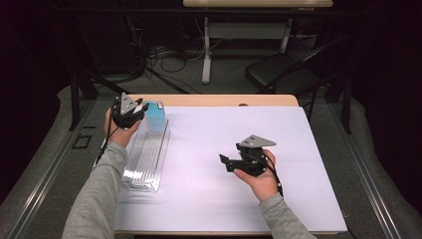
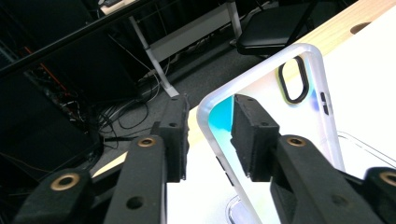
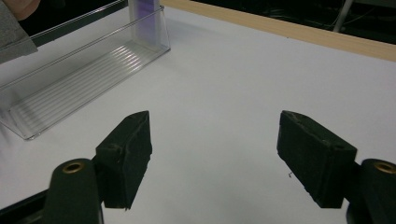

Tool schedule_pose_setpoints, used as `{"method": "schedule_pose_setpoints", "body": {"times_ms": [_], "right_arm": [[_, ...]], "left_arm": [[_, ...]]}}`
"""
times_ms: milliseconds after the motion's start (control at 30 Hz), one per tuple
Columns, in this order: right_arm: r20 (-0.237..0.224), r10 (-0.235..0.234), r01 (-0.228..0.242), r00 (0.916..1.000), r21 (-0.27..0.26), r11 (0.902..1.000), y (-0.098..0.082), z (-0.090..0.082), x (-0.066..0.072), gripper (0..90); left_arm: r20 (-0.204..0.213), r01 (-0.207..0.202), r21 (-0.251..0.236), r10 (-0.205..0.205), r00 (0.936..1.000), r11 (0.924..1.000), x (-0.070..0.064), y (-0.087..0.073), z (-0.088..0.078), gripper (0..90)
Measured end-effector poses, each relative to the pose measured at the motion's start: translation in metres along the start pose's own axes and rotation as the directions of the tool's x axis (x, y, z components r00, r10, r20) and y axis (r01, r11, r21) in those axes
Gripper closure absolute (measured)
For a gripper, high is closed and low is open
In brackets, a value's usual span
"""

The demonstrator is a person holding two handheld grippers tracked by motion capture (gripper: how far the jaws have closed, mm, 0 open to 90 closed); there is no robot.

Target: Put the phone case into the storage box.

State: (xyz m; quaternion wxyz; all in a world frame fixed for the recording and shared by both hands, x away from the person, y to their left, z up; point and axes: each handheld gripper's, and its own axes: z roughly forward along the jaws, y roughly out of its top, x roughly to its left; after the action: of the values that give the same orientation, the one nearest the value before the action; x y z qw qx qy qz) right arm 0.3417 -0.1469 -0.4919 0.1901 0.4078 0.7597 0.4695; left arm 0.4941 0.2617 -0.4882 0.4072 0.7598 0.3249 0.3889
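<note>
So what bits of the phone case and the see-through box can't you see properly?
- High view: the left gripper and hand cover the phone case top, so no contact shows there.
- Left gripper view: the case bottom runs behind the jaws and off the bottom edge; one pad sits in front of it, and whether it touches is unclear.
- Right gripper view: the clear tray is cut off at the left edge; the case is cropped at the top edge.

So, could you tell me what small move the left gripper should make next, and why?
Probably lift straight up and away. The phone case stands at the far end of the clear tray, and the left gripper has jaws parted either side of the case's edge, with a visible gap, so it looks released.
</note>
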Motion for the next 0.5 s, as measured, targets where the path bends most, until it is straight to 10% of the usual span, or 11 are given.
{"method": "schedule_pose_setpoints", "body": {"times_ms": [500], "right_arm": [[-0.001,-0.002,0.002,1.0000,-0.006,1.0000,0.0004,-0.0007,0.0012,26.1]], "left_arm": [[-0.017,0.017,-0.003,-0.017,0.9997,0.9998,0.0010,0.0018,-0.0028,47.0]]}}
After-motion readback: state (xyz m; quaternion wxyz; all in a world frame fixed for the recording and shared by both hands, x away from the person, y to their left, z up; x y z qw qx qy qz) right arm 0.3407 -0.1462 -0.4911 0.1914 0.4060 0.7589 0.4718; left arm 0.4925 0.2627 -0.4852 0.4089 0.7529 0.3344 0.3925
